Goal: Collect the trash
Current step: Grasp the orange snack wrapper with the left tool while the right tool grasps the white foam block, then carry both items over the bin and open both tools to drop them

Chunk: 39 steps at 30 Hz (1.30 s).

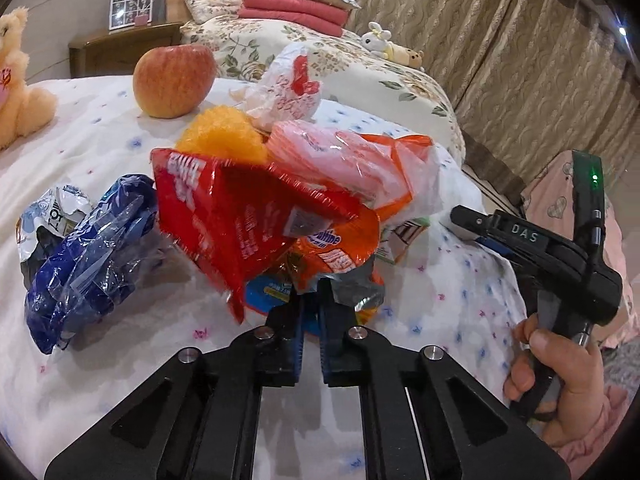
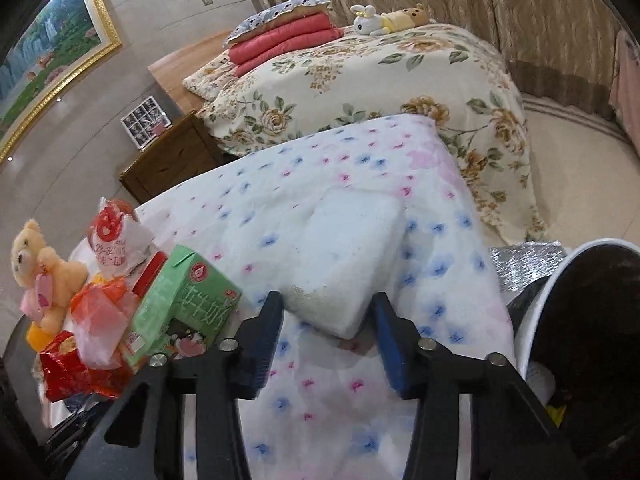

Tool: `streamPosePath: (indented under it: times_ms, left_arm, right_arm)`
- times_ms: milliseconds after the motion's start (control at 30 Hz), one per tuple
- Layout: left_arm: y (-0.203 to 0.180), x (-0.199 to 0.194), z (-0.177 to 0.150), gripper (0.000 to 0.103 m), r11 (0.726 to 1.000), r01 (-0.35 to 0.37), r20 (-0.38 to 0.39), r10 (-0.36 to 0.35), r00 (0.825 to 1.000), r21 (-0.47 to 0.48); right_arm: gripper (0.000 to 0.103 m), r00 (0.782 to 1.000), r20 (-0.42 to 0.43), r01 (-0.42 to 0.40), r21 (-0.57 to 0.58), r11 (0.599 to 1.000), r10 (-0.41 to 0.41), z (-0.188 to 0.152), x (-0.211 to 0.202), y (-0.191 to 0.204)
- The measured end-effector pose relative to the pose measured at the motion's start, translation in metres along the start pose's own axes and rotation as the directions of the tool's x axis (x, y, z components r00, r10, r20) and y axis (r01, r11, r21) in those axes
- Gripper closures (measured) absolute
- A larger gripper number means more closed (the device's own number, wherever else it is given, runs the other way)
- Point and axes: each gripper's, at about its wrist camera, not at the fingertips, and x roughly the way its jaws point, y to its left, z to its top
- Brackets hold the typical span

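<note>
Two grippers work over the bed. The left gripper has its fingers clenched on an orange wrapper; the right gripper has its fingers released around a white foam block, not touching it.

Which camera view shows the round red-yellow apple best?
The left wrist view shows it best: the round red-yellow apple stands whole and unobstructed on the white flowered bedspread, behind the heap of wrappers. The right wrist view does not show the apple at all.
</note>
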Motion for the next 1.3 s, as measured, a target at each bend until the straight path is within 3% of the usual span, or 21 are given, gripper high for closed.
streamPosePath:
  times_ms: [267, 567, 1300]
  left_arm:
    - [-0.015, -0.01, -0.013, 0.1, 0.998, 0.055, -0.013, -0.055, 0.998, 0.01]
    - [-0.05, -0.024, -0.025, 0.101, 0.99, 0.11, -0.013, -0.109, 0.994, 0.087]
    - [-0.135, -0.009, -0.027, 0.101, 0.957, 0.19, -0.06, -0.181, 0.982, 0.22]
  right_arm:
    - [0.06, 0.999, 0.013, -0.042, 0.003, 0.999, 0.042, -0.02, -0.027, -0.004]
    - [0.06, 0.997, 0.029, -0.072, 0.022, 0.997, 0.072, -0.052, -0.069, -0.02]
    - [0.06, 0.996, 0.09, 0.009, 0.146, 0.989, -0.023, -0.085, -0.133, -0.099]
